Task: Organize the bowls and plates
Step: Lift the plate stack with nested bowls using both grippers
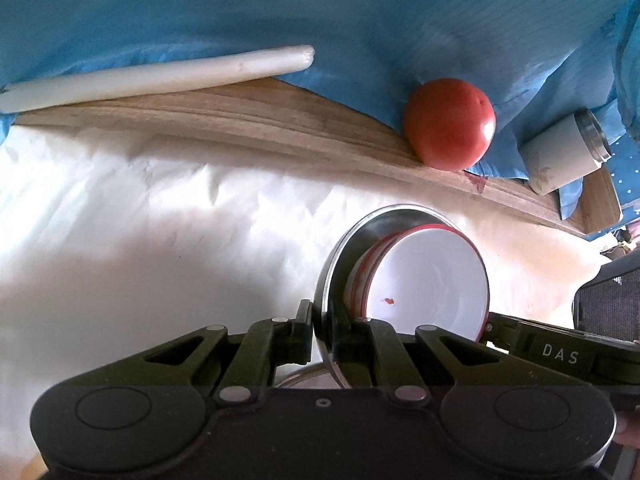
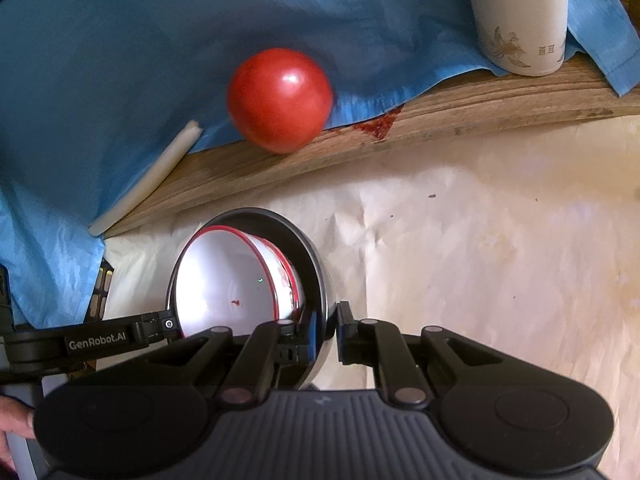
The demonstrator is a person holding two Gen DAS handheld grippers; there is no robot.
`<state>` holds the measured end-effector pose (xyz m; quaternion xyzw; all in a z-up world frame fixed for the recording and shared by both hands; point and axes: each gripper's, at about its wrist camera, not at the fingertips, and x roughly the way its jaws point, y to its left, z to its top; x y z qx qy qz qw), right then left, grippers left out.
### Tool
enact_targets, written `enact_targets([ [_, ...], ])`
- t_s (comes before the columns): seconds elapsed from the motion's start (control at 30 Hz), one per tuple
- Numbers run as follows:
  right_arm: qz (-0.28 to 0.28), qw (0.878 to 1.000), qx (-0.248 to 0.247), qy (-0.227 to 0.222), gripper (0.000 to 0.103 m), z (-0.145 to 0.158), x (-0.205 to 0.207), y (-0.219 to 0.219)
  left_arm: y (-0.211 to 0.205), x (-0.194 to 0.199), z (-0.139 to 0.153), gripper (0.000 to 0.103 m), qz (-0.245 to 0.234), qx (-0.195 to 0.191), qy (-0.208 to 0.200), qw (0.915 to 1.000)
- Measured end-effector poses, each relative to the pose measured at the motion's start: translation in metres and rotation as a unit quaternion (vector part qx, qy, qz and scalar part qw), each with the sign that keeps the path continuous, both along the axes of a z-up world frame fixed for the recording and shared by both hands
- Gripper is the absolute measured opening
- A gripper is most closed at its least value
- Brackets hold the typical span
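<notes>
A shiny steel bowl (image 1: 334, 264) holds white enamel bowls (image 1: 430, 280) with thin red rims, nested one inside another. The top one is smooth, with a small red speck inside. The stack is tilted and is held above crinkled pale paper (image 1: 140, 220).

The left gripper (image 1: 322, 330) points steeply down, and its jaws are closed tight on the steel rim. The right gripper (image 2: 334, 330) also points down and pinches the same rim on the opposite side.

Behind the paper lies a grained wooden board (image 1: 240, 116), then a wrinkled blue cloth (image 1: 280, 12) with a round glossy tomato (image 1: 450, 124) and a long white candle (image 1: 160, 76). The left view shows the metal top of a white bottle (image 1: 560, 152). Only the right view shows gold print on its side, and a red stain (image 2: 378, 124) on the wood.
</notes>
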<state>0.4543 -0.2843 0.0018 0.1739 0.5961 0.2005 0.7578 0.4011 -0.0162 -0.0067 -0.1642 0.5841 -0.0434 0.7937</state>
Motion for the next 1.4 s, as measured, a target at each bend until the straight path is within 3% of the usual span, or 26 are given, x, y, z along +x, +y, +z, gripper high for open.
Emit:
enact_targets([
  [1.4, 0.059, 0.998, -0.007, 0.037, 0.012, 0.01, -0.069, 0.018, 0.023, -0.084, 0.001, 0.008, 0.01, -0.002, 0.028, 0.9996],
])
